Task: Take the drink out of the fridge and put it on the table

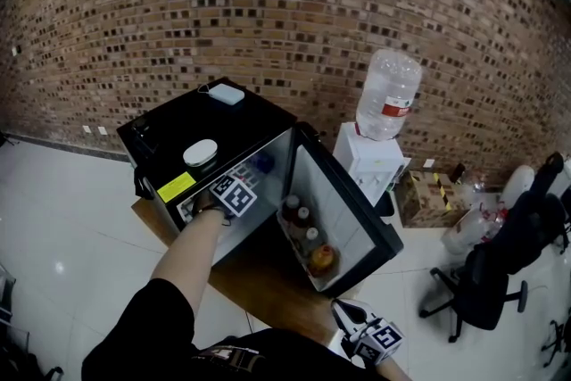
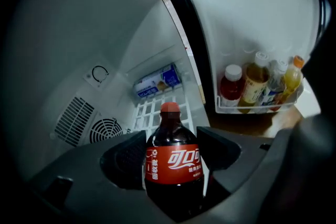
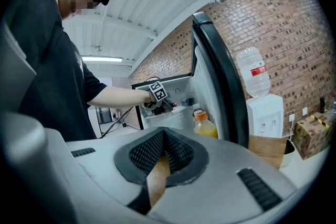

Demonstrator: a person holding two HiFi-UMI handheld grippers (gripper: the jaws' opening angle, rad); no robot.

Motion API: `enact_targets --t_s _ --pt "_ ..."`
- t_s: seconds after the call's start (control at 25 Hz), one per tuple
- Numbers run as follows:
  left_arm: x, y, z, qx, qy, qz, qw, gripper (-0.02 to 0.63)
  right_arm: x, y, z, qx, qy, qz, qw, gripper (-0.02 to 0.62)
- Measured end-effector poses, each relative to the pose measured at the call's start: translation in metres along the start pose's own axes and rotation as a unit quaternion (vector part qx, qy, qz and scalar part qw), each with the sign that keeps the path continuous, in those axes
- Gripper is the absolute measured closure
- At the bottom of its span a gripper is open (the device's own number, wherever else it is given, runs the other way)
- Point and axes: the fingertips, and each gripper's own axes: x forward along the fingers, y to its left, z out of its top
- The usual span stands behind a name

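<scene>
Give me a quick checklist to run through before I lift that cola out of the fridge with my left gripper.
1. Fridge door swung wide open: ok.
2. Cola bottle sits between the jaws of the left gripper: ok.
3. Pads closed firmly on the bottle: not ok. They flank it on both sides but do not visibly press on it.
4. Bottle standing upright on the fridge shelf: ok.
5. Right gripper free to help: ok. Its jaws are together with nothing between them.
6. Bare spot on the wooden table in front of the fridge: ok.
</scene>
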Motion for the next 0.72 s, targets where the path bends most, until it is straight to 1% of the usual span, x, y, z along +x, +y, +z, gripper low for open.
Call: enact_targets --t_s 0.12,0.24,0.32,0.4,0.48,0.64,0.72 --pt "-0.026 -0.012 0.023 -0.032 -0.067 -0.026 0.9969 0.299 0.000 -0.001 -0.001 0.005 0.003 -0.004 1.000 0.571" --pt "-0.055 -0.037 0.044 -0.058 -0.136 -0.072 0.9864 0.299 0.001 0.000 -0.001 0.007 0.004 -0.004 1.000 0.571" --pt "-0.074 -0.051 0.052 -0.070 -0.181 -0.094 0.9765 0.301 0.003 -0.003 0.000 0.005 0.005 -0.004 1.000 0.571" --pt "-0.090 -0.070 0.058 -0.076 -0.232 -0.119 0.9624 0.301 0.006 -0.011 0.001 -0.002 0.003 -0.009 1.000 0.571" --pt "-0.101 -0.092 0.056 -0.084 -0.273 -0.150 0.9466 0.302 0.009 -0.018 0.003 -0.016 -0.002 -0.014 1.000 0.571" --pt "-0.101 -0.134 0.040 -0.096 -0.341 -0.208 0.9116 0.302 0.027 -0.037 0.003 -0.031 -0.005 -0.024 0.999 0.571" --pt "-0.091 -0.159 0.023 -0.099 -0.362 -0.231 0.8978 0.302 0.036 -0.045 -0.006 -0.032 -0.003 -0.026 0.999 0.571"
